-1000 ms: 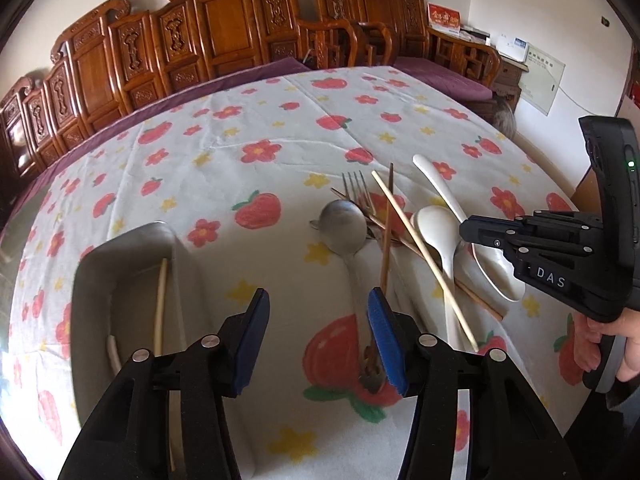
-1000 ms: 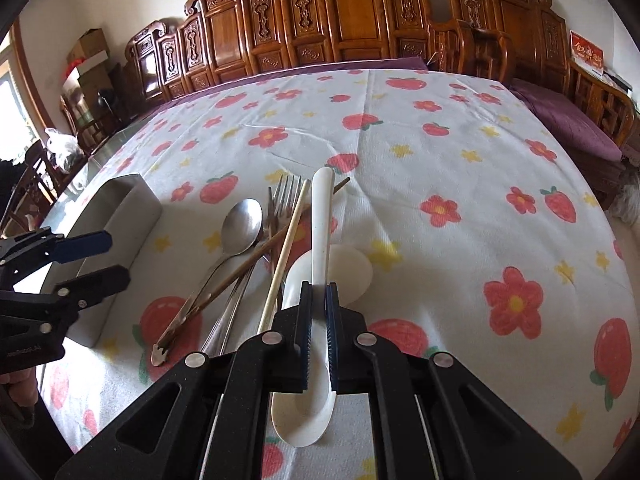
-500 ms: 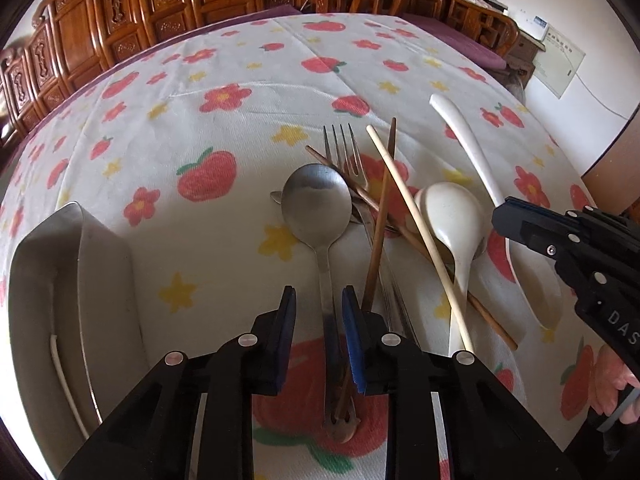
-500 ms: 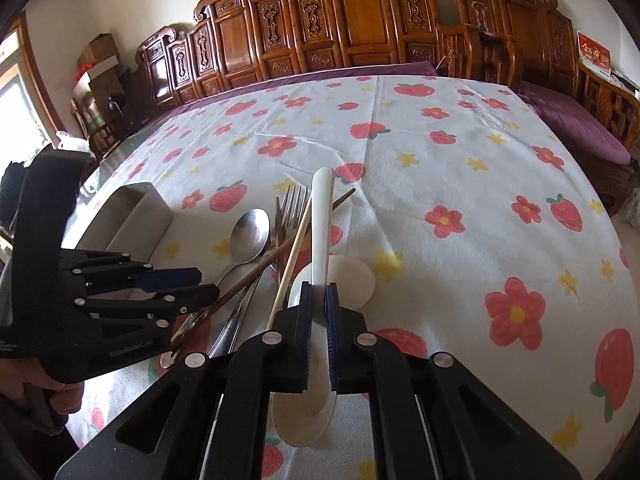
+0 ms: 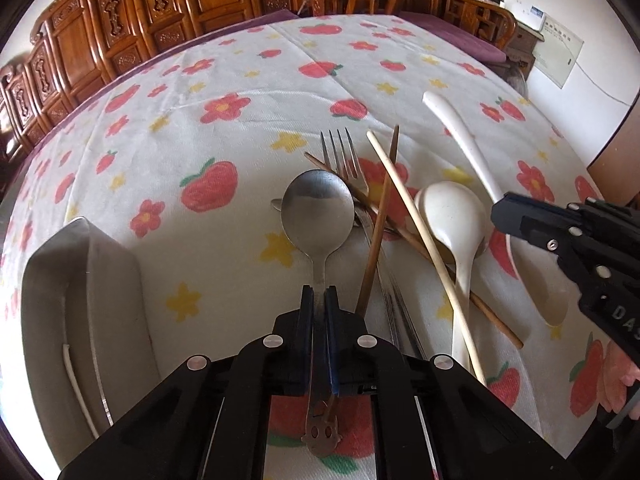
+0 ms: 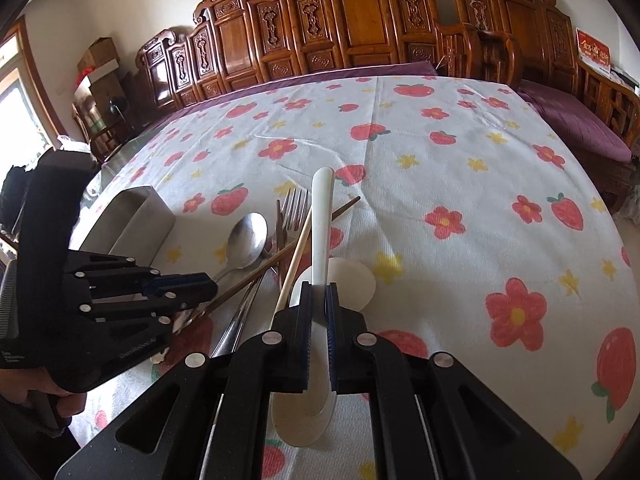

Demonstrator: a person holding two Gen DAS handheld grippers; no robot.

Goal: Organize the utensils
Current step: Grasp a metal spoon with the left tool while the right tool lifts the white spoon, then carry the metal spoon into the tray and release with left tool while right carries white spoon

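My left gripper (image 5: 319, 296) is shut on the handle of a metal spoon (image 5: 317, 216) that lies bowl-forward on the flowered tablecloth. My right gripper (image 6: 319, 292) is shut on the handle of a long white spoon (image 6: 321, 216); it also shows in the left wrist view (image 5: 468, 136). Between them lie a fork (image 5: 340, 152), dark wooden chopsticks (image 5: 380, 216), a pale chopstick (image 5: 416, 224) and a second white spoon (image 5: 452, 216). A grey metal utensil holder (image 5: 80, 280) lies on its side at the left with a pale stick inside.
Carved wooden chairs (image 6: 352, 20) ring the far side of the round table. The right gripper body (image 5: 580, 248) sits close to the utensil pile at the right of the left wrist view. The left gripper body (image 6: 88, 292) fills the lower left of the right wrist view.
My left gripper moved forward over the metal spoon's handle and went from open to shut on it. My right gripper stayed shut on the long white spoon.
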